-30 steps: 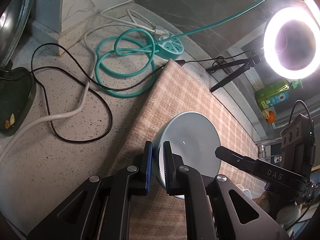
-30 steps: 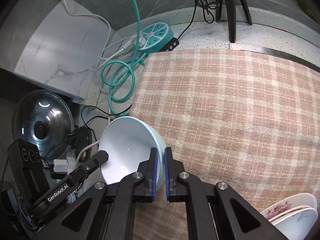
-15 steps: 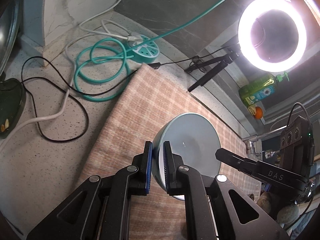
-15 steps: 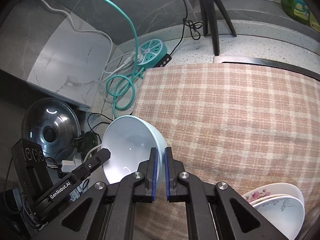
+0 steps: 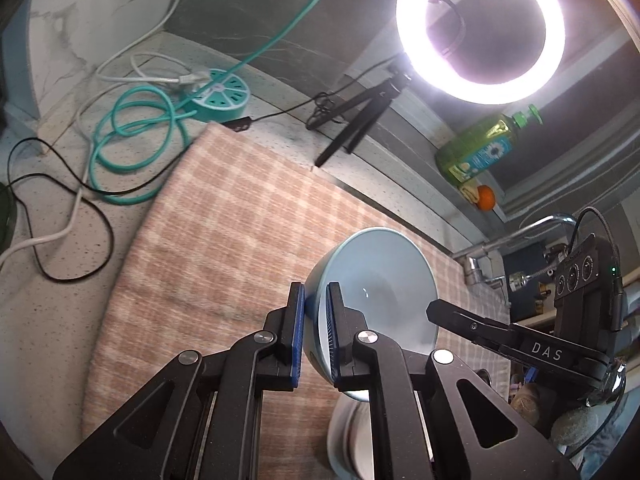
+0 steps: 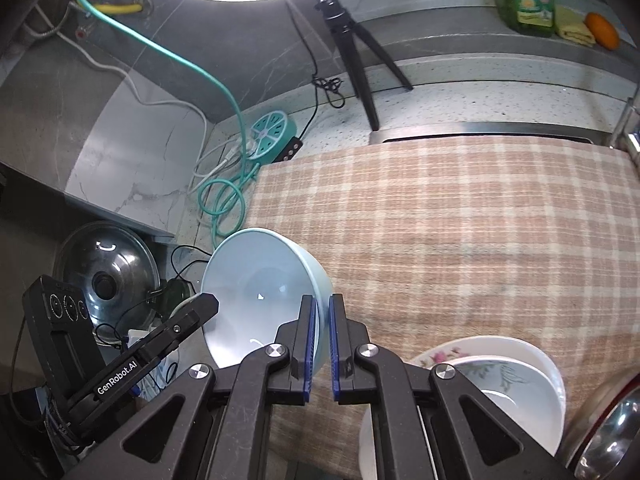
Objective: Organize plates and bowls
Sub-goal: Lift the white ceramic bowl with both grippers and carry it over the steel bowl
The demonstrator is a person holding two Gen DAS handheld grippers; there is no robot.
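1. Bowl [image 5: 376, 280], pale blue, is pinched at opposite sides of its rim by the left gripper [image 5: 316, 320] and the right gripper [image 6: 320, 332], both nearly closed on its wall.
2. It hangs tilted above the checked cloth [image 6: 460, 220].
3. White floral bowls [image 6: 516, 384] sit stacked just below to the right.
4. A ring light [image 5: 480, 32] glows behind.
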